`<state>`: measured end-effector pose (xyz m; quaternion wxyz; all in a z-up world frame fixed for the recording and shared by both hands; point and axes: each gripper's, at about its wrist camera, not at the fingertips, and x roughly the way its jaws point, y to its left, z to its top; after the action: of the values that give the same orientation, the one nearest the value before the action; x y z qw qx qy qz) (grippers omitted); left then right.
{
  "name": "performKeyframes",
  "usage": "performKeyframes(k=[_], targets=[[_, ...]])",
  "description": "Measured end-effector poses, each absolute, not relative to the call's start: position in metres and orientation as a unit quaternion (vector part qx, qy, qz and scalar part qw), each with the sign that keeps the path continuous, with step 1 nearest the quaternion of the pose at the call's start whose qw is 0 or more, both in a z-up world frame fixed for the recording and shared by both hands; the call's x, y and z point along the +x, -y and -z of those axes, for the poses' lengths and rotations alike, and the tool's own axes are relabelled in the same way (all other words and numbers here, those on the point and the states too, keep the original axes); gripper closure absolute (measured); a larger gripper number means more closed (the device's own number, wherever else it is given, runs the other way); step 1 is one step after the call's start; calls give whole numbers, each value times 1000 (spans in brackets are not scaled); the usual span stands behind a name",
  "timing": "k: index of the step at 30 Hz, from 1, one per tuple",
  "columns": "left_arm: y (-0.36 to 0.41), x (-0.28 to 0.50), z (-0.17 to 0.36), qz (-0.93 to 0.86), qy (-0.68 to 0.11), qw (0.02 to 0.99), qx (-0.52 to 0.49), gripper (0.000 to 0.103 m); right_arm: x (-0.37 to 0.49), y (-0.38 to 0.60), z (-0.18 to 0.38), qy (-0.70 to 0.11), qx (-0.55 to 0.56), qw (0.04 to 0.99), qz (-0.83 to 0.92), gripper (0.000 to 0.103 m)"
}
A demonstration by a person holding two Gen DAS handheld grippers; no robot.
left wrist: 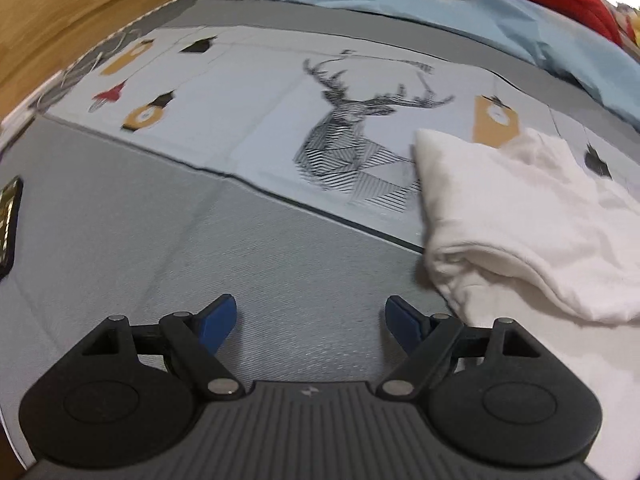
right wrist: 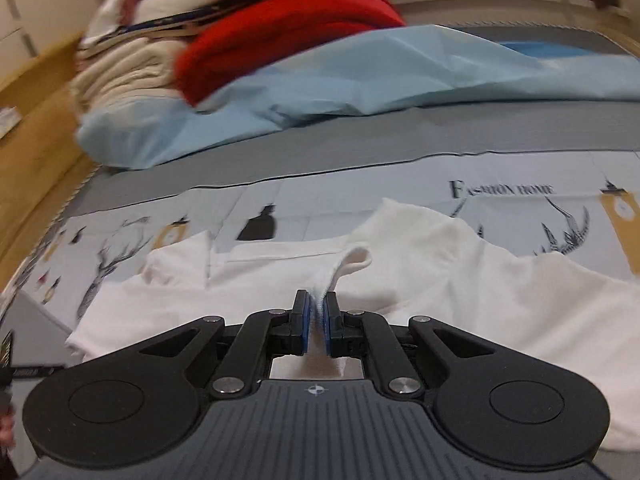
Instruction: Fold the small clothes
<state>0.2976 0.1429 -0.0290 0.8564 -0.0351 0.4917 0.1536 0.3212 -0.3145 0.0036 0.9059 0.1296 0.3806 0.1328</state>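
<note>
A small white garment (right wrist: 440, 280) lies spread on a grey bedspread with a deer print (right wrist: 360, 200). My right gripper (right wrist: 318, 312) is shut on a fold of the garment's edge, which rises between the blue pads. In the left wrist view the same white garment (left wrist: 520, 216) lies bunched at the right, over the printed band with the deer (left wrist: 344, 136). My left gripper (left wrist: 310, 320) is open and empty, low over the bare grey cover (left wrist: 200, 240), just left of the garment.
A crumpled light blue sheet (right wrist: 360, 84) lies behind the garment, with a red cloth (right wrist: 288, 28) and a pile of cream and white laundry (right wrist: 128, 64) on it. A wooden bed frame (left wrist: 60, 4) runs along the left.
</note>
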Motion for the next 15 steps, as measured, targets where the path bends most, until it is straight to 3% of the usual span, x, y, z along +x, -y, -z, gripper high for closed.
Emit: performKeyframes(k=[5,9,15], targets=[[-135,299,34,-147,-497,855,-16,17,329,333,39,-436,112,891,-61,96],[-136,298,39,-148,-499,854,-3,17,318,341,34,-400,137,902,-85,96],[-138,297,34,-145,-488,860,-23,17,324,336,60,-417,114,901,-38,92]])
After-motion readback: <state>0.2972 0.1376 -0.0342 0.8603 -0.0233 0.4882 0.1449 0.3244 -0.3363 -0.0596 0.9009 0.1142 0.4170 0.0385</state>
